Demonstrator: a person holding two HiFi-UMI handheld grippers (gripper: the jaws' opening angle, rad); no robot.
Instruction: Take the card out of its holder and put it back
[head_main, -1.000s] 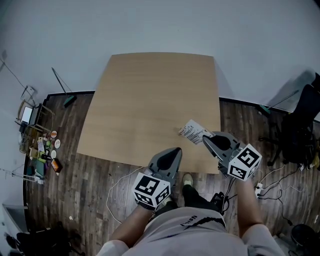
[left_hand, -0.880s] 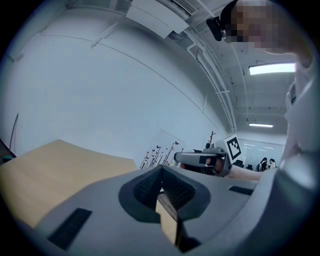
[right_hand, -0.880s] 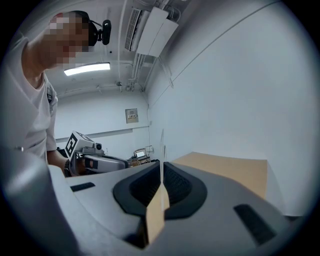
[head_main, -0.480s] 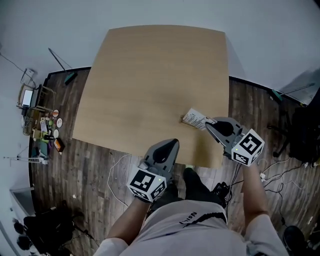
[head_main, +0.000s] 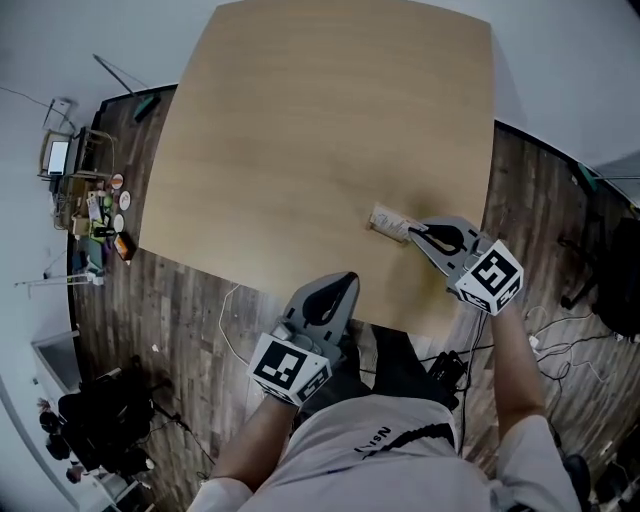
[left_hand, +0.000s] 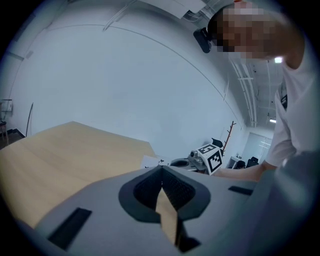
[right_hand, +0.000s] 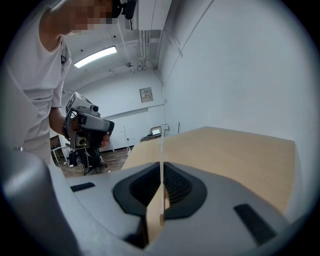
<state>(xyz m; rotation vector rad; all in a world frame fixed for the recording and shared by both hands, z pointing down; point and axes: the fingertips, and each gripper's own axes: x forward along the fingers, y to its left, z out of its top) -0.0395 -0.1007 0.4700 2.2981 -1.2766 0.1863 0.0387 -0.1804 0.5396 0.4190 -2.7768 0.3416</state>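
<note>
A white printed card (head_main: 388, 220) sits low over the right front part of the tan table (head_main: 300, 130). My right gripper (head_main: 412, 230) is shut on its near end. In the right gripper view the card (right_hand: 161, 150) shows as a thin upright edge pinched between the jaws of the right gripper (right_hand: 161, 167). I cannot tell a holder apart from the card. My left gripper (head_main: 350, 278) hovers at the table's front edge, to the left of the card, shut with nothing in it. The left gripper view shows the left gripper (left_hand: 161, 168), the card (left_hand: 150, 161) and the right gripper's marker cube (left_hand: 211, 156).
Wooden floor surrounds the table. Small bottles and boxes (head_main: 95, 215) lie on the floor at the left, with a thin cable (head_main: 232, 325) below the front edge. Dark equipment (head_main: 100, 425) stands at the lower left. A white wall runs behind the table.
The head view has shifted forward over the table. The right gripper stays shut on the card, which now looks shorter and more on edge. The left gripper has hardly moved.
</note>
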